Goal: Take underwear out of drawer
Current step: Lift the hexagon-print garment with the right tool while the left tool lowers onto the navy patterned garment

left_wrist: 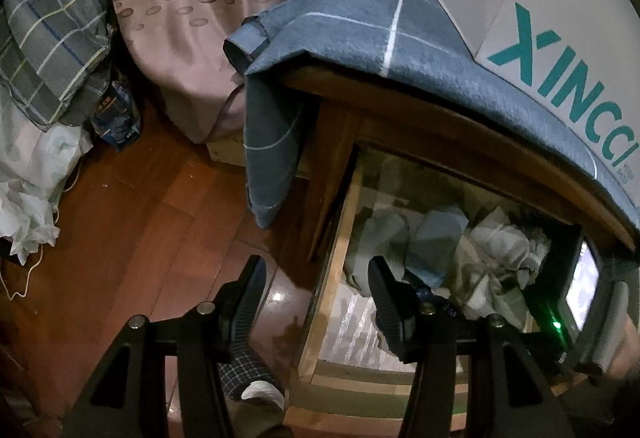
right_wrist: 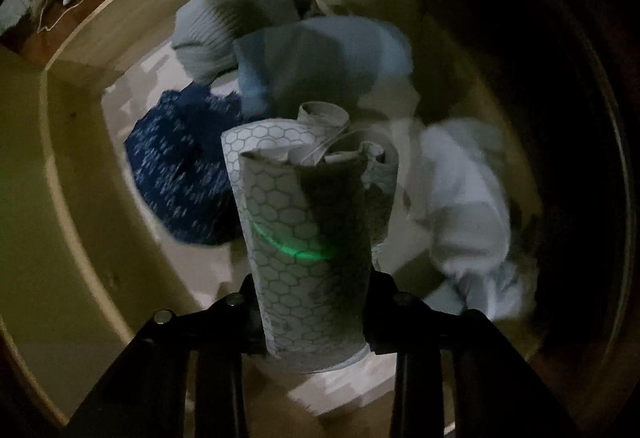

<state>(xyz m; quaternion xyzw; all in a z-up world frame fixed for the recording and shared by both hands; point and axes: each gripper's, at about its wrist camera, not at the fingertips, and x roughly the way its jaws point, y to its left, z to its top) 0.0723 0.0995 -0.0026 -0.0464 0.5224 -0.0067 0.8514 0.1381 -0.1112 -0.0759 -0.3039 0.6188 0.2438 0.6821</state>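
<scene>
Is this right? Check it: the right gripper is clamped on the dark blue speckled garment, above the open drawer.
Not quite. In the right wrist view the right gripper is clamped on a rolled pale garment with a honeycomb print. The dark blue speckled garment lies loose beside it in the drawer. The rest holds: the drawer is open, with the gripper above it.

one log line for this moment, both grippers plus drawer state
drawer: open, clothes inside | right gripper: shut on rolled hexagon-print underwear, over drawer | left gripper: open, empty, at drawer's edge
</scene>
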